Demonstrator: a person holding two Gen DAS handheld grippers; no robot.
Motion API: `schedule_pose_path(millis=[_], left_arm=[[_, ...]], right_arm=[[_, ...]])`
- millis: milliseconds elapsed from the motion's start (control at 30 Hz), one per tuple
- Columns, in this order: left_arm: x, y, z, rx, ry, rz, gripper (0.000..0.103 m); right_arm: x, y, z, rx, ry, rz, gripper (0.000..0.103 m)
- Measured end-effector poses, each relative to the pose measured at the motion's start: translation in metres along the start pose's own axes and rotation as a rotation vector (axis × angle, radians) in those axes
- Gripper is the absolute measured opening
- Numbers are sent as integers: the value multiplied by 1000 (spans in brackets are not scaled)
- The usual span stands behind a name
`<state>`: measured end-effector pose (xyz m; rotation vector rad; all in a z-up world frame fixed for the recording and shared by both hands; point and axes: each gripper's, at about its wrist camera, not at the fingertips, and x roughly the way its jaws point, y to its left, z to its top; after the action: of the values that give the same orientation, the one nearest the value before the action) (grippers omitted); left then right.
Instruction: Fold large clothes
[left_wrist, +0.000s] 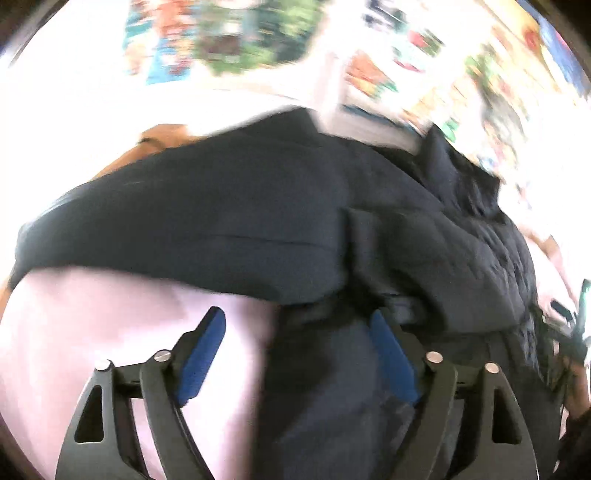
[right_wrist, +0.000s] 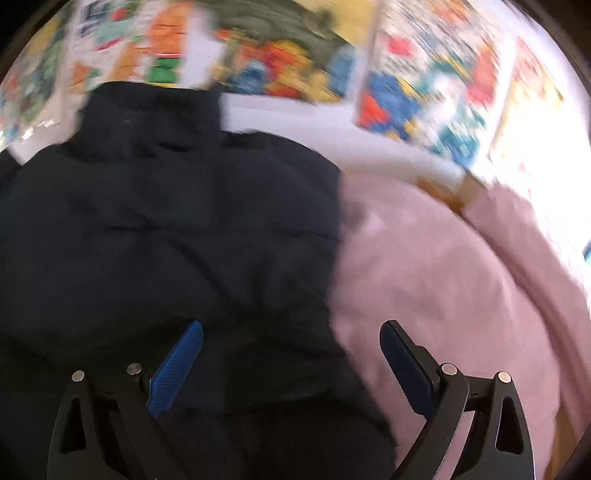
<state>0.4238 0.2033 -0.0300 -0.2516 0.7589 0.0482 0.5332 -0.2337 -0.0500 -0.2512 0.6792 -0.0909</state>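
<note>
The dark jacket fills the left and centre of the right view, lying on a pink sheet. Both the left gripper and right gripper stand spread wide, holding nothing. The padded fabric looks slippery and thick, so a shallow pinch may slip off and let a fold spring apart.

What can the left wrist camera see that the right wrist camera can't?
Only the left wrist view shows something orange-brown peeking out behind the jacket.

Only the right wrist view shows the jacket's raised collar at the far end, and a brown patch between folds of the bedding.

Both show the dark puffy jacket lying on pink bedding, blurry colourful pictures behind, and an open claw: left claw, right claw.
</note>
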Motion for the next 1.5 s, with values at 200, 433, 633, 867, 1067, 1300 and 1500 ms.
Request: schedule_pose_path(millis=[200, 433, 633, 867, 1067, 1300, 1500], left_arm=[[-20, 81, 10, -238, -20, 48, 81], [-37, 145, 10, -555, -73, 24, 81], [-30, 195, 18, -811, -72, 92, 80], [-22, 199, 30, -798, -94, 203, 55], [-22, 187, 38, -749, -181, 221, 9], [-60, 139, 59, -513, -356, 229, 5], [-92, 80, 70, -311, -481, 170, 4]], right_arm=[[-47, 103, 27, -231, -47, 155, 97], [-88, 203, 59, -334, -42, 364, 97], [-53, 258, 74, -270, -74, 309, 98], [-28, 289, 54, -333, -134, 218, 103], [-21, 292, 43, -352, -164, 205, 103], [-29, 269, 49, -261, -164, 339, 103], [-40, 225, 54, -143, -118, 429, 103]])
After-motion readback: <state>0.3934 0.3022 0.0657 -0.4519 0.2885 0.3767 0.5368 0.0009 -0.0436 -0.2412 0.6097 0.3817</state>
